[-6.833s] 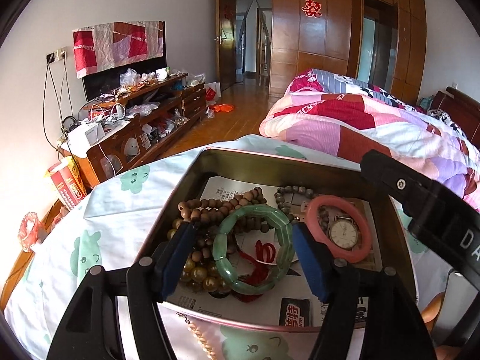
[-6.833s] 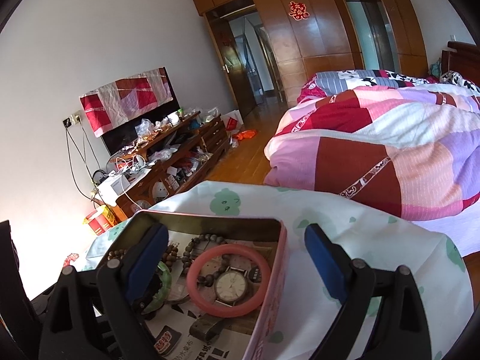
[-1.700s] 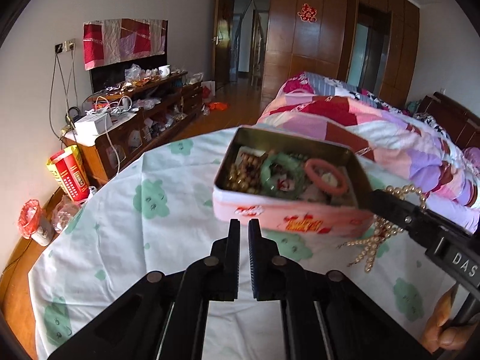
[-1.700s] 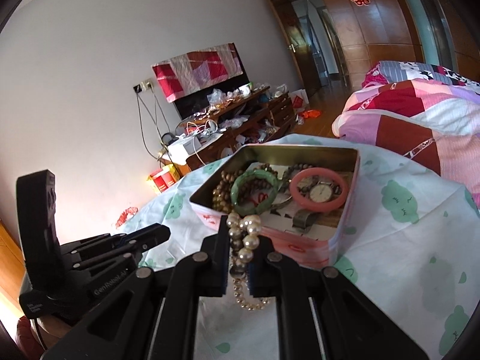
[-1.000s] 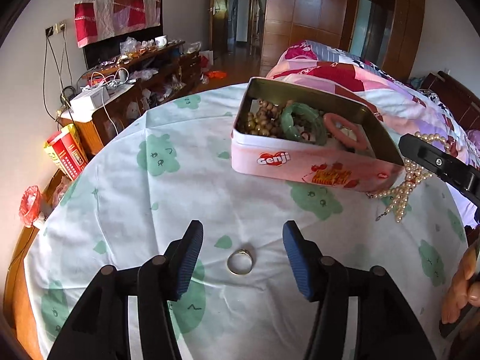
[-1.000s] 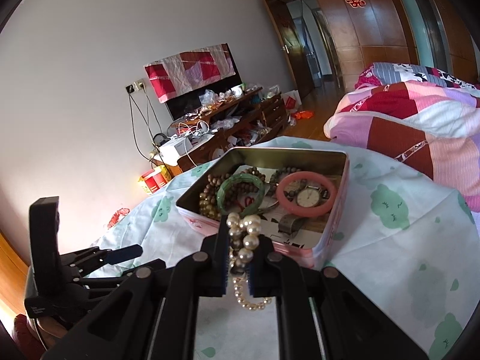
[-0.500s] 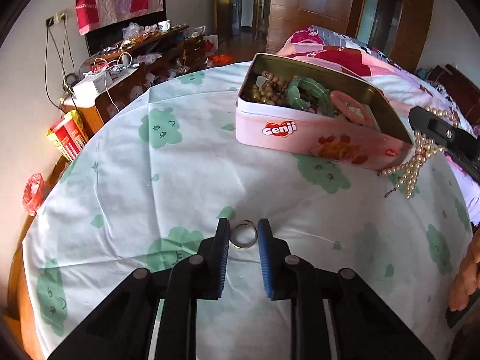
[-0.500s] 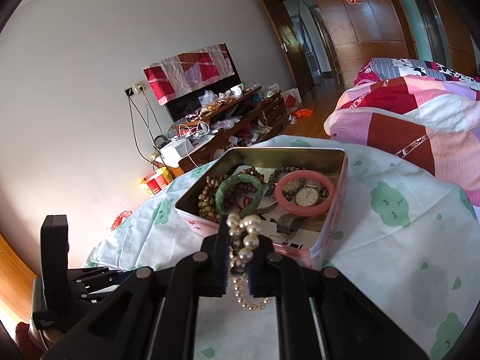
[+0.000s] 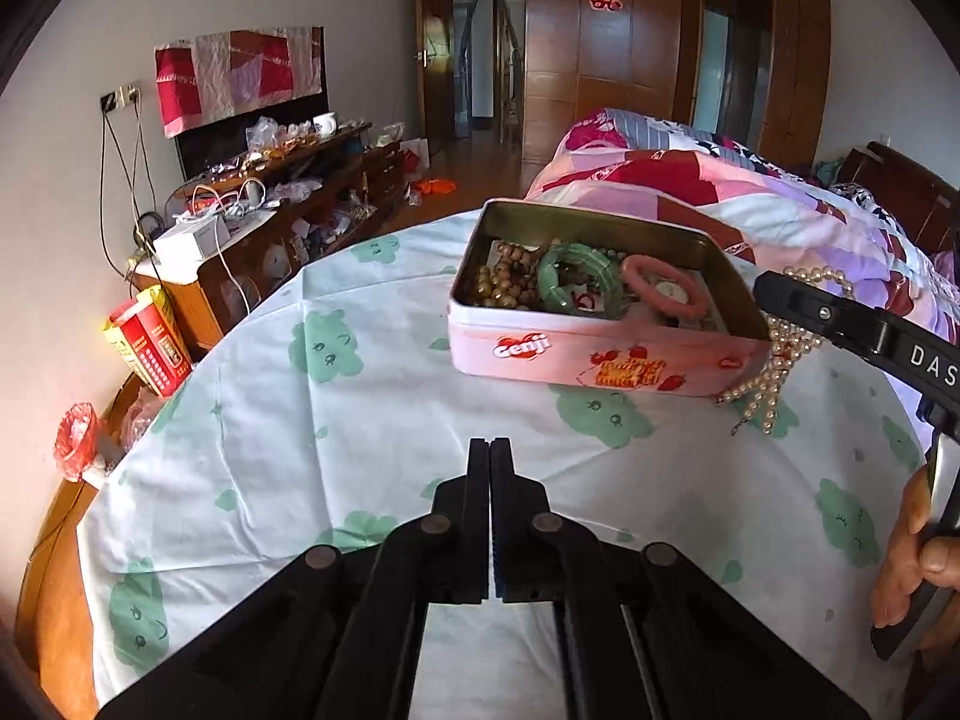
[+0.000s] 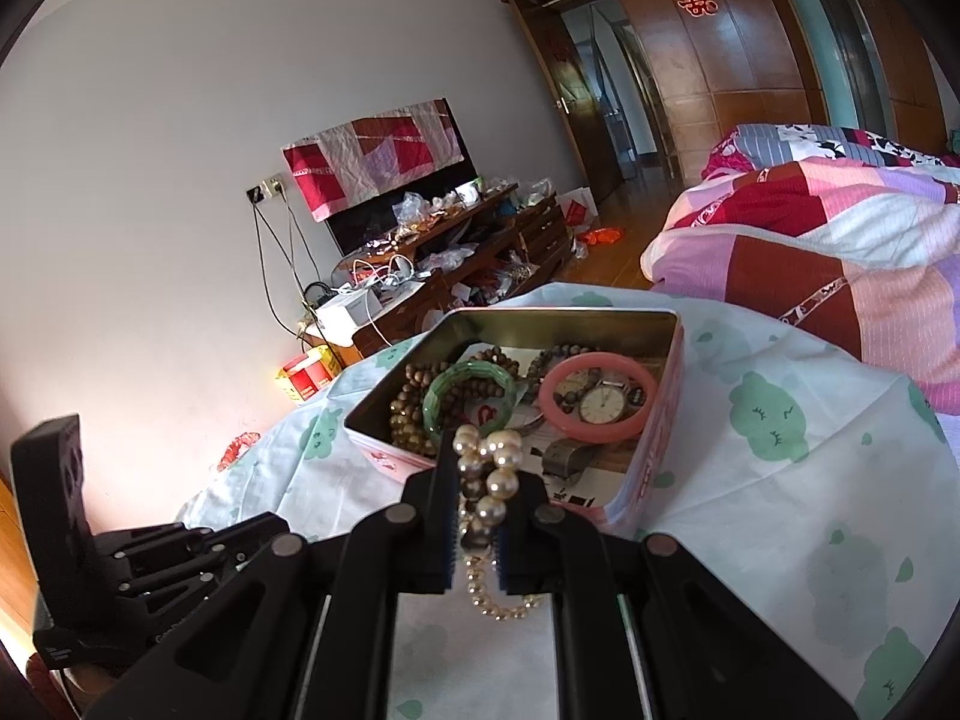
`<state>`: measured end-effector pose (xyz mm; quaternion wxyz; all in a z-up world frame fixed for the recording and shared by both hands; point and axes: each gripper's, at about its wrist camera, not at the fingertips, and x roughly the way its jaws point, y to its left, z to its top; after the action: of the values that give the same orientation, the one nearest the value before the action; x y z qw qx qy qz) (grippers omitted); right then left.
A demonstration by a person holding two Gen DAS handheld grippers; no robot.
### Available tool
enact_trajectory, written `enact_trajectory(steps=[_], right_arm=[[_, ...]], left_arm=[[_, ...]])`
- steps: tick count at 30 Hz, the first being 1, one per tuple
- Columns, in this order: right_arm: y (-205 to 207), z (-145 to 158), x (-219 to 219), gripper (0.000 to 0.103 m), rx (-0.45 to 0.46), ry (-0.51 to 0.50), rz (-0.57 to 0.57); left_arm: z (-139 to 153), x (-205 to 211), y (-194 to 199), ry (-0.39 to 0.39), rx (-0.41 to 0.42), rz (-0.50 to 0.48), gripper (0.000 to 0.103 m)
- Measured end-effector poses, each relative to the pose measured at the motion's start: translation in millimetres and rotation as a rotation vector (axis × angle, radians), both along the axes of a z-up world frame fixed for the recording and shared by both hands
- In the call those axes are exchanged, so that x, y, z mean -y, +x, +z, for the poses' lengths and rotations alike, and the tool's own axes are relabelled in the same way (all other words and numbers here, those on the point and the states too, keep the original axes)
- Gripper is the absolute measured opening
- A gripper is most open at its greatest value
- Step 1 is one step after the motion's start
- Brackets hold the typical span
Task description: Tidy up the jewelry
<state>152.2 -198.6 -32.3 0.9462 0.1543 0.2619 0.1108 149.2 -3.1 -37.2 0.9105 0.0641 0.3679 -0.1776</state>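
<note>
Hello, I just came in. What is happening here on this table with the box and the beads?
A person is sorting jewelry with two handheld grippers. The right gripper is shut on a pearl necklace, held just in front of the open pink tin. The tin already holds a green bangle, wooden beads, a pink bangle and a watch. The left gripper is shut above the tablecloth; whether it holds anything cannot be seen.

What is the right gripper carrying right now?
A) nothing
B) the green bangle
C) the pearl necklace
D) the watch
C: in the right wrist view the right gripper is shut on the pearl necklace, whose strand dangles below it, while the green bangle and watch lie in the tin.
</note>
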Motion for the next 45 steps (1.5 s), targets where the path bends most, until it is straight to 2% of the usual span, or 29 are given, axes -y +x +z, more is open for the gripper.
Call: enact_trajectory(steps=[3,7,8,10,12,13,15,16,18,20,23,28,29,31,32,33,34,37,41,45], right_arm=[[0.8,-1.2,0.6,0.012,-0.006,0.003,0.0],[1.0,-1.4,0.2,0.012,-0.008,0.004,0.006],[1.2,-1.7,0.2,0.012,-0.01,0.004,0.008],[0.9,-2.0,0.4,0.012,-0.011,0.005,0.007],[1.5,-1.9,0.2,0.012,-0.012,0.006,0.006],[2.0,-2.4,0.1,0.012,-0.014,0.008,0.006],[1.9,-3.4,0.9,0.012,-0.018,0.013,0.003],[1.3,-3.4,0.8,0.012,-0.017,0.015,0.0],[1.4,-3.2,3.6,0.012,-0.015,0.02,-0.004],[2.5,-4.2,5.2,0.012,-0.021,0.025,-0.004],[4.1,-5.0,7.1,0.012,-0.026,0.03,-0.001],[4.1,-4.0,8.9,0.012,-0.025,0.037,0.0],[4.1,-3.7,9.1,0.012,-0.024,0.037,0.0],[4.1,-4.1,9.1,0.012,-0.026,0.041,0.0],[4.7,-3.5,9.5,0.012,-0.027,0.045,-0.001],[4.8,-3.4,10.1,0.012,-0.029,0.049,0.0],[5.4,-3.9,9.5,0.012,-0.032,0.052,0.002],[5.4,-3.4,8.8,0.012,-0.034,0.047,0.002],[3.9,-2.9,8.6,0.012,-0.028,0.039,-0.004],[2.3,-1.5,11.2,0.012,-0.015,0.044,-0.008]], left_arm=[[-7.2,-7.9,8.0,-0.009,-0.069,-0.008,0.001],[-26.0,-4.8,15.9,0.032,-0.148,0.013,0.002],[-28.6,-3.8,16.9,0.033,-0.15,0.011,0.005],[-30.9,0.2,18.1,0.039,-0.164,-0.007,0.024],[-32.1,5.2,15.9,0.037,-0.169,-0.05,0.051],[-32.3,7.9,14.3,0.046,-0.167,-0.063,0.054],[-33.1,12.0,12.1,0.085,-0.153,-0.047,0.054],[-32.0,10.8,12.3,0.081,-0.156,-0.034,0.054],[-28.7,4.1,13.0,0.056,-0.159,-0.001,0.043],[-17.5,-2.5,8.4,0.001,-0.132,-0.007,0.043],[-4.0,-3.2,5.1,0.025,-0.075,0.007,0.044],[-21.6,-6.7,19.7,0.104,-0.15,0.08,0.044],[-28.1,-7.7,21.5,0.101,-0.175,0.086,0.044],[-28.9,-11.2,21.1,0.075,-0.167,0.091,0.043],[-28.3,-10.1,20.9,0.079,-0.164,0.088,0.04],[-28.0,-8.7,20.5,0.071,-0.163,0.076,0.027],[-26.8,-5.1,19.1,0.068,-0.157,0.051,0.019],[-26.9,-2.7,17.2,0.088,-0.146,0.041,0.019],[-26.2,-10.3,18.2,0.029,-0.153,0.036,0.019],[-12.5,-9.2,11.1,0.008,-0.074,0.056,0.019]])
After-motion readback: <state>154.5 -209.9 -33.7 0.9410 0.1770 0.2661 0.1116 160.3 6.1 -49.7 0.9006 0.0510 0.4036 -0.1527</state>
